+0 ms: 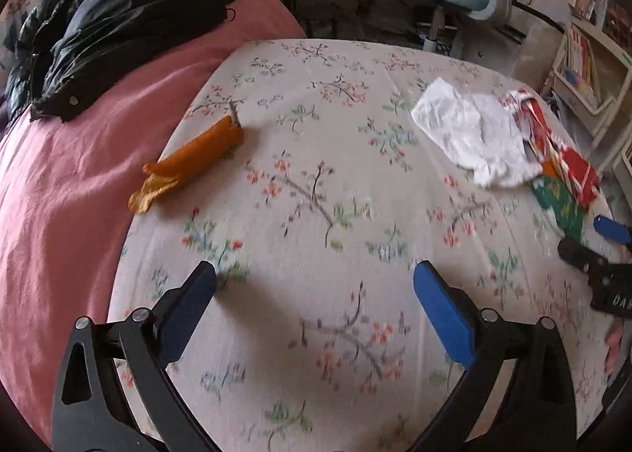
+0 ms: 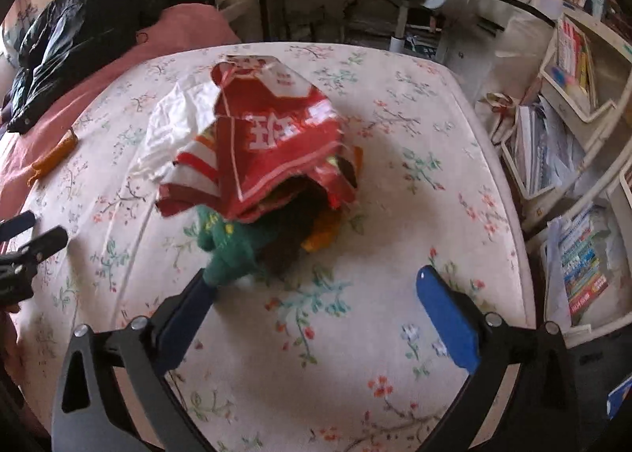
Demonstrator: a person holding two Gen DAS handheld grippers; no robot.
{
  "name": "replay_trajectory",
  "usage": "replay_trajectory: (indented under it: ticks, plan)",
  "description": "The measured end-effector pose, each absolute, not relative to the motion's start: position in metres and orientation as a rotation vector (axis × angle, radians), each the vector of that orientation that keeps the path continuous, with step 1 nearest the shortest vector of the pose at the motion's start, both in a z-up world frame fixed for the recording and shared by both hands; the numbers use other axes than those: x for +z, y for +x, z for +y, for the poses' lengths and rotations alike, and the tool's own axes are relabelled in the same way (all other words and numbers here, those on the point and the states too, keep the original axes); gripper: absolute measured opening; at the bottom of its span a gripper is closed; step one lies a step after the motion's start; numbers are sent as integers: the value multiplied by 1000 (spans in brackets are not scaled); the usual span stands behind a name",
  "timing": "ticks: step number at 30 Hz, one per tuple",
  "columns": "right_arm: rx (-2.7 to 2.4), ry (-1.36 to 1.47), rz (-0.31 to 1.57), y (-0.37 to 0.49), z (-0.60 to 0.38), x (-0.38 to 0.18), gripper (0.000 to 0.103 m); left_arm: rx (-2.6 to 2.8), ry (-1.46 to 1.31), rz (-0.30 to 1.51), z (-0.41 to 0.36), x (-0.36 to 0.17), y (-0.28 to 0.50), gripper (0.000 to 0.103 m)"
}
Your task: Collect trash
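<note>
The left tool (image 1: 315, 274) hangs over the floral bed sheet (image 1: 308, 183) with its blue fingers spread wide apart and nothing between them. Ahead of it and off toward the pink blanket (image 1: 67, 183) lies an orange wrapper (image 1: 189, 161), flat on the sheet right at the blanket's edge, well apart from the tool. A crumpled white paper (image 1: 470, 132) sits on the far side of the sheet from the blanket, touching the red printed bag (image 1: 553, 147).

The right tool (image 2: 316, 280) also has its fingers wide apart. Its finger (image 2: 199, 296) on the blanket side touches the lower end of a green wrapper (image 2: 229, 250), which pokes out from under the red printed bag (image 2: 268, 144); the other finger stands clear of everything. The bag lies heaped just ahead of the tool, with an orange piece (image 2: 324, 232) showing at its mouth and the white paper (image 2: 173, 124) behind it, toward the blanket. A black jacket (image 2: 79, 33) lies on top of the blanket.
</note>
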State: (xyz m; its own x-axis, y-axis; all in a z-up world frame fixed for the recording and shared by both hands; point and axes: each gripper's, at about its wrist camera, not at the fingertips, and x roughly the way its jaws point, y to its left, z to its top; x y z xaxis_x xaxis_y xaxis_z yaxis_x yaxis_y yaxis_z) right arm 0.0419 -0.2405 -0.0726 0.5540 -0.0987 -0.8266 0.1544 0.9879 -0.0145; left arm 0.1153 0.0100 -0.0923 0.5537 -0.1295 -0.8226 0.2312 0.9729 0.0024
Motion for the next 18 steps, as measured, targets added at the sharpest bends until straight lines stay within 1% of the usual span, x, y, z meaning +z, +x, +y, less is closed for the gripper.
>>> replay_trajectory:
  ticks: [3, 18]
  plan:
    - [-156, 62, 971, 41, -237, -73, 97, -225, 163, 963, 2, -94, 125, 96]
    - [-158, 65, 970, 36, -236, -73, 97, -225, 162, 964, 2, -94, 134, 97]
